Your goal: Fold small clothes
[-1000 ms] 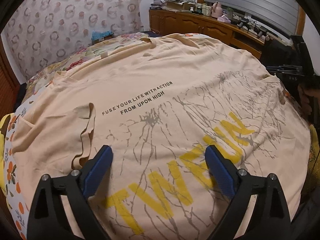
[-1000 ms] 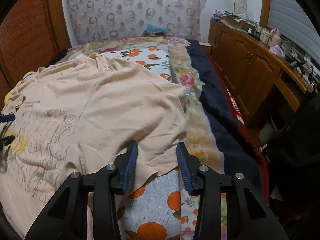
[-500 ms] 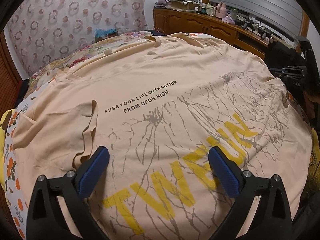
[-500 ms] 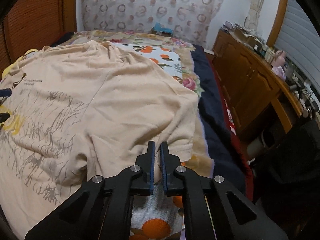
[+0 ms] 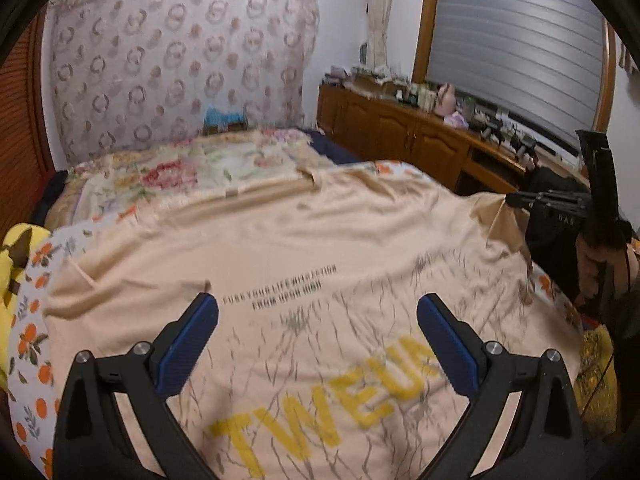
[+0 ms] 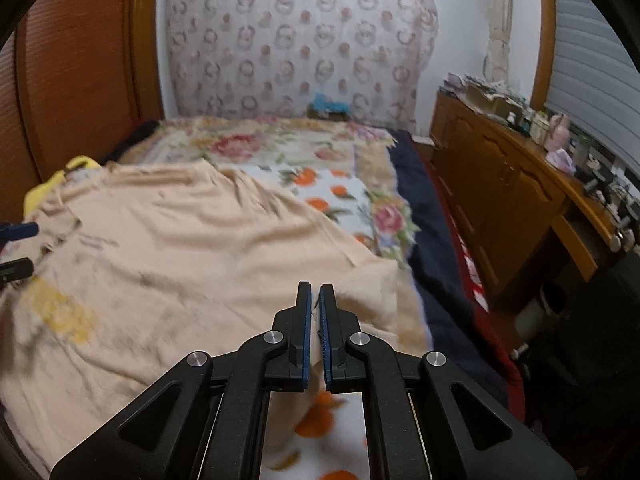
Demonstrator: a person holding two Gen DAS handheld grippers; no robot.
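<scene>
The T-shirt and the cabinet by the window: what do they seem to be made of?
T-shirt: probably a soft cotton-like knit, matte; it wrinkles and drapes where the right claw pinches it. Cabinet: apparently varnished wood, brown with a slight sheen and panelled doors.

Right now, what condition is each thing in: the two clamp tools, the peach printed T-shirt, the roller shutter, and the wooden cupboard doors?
Left gripper: open, above the shirt, holding nothing.
Right gripper: shut on the shirt's edge.
Peach printed T-shirt: spread out on the bed, unfolded, wrinkled, one edge lifted.
Grey roller shutter: down.
Wooden cupboard doors: closed.
</scene>
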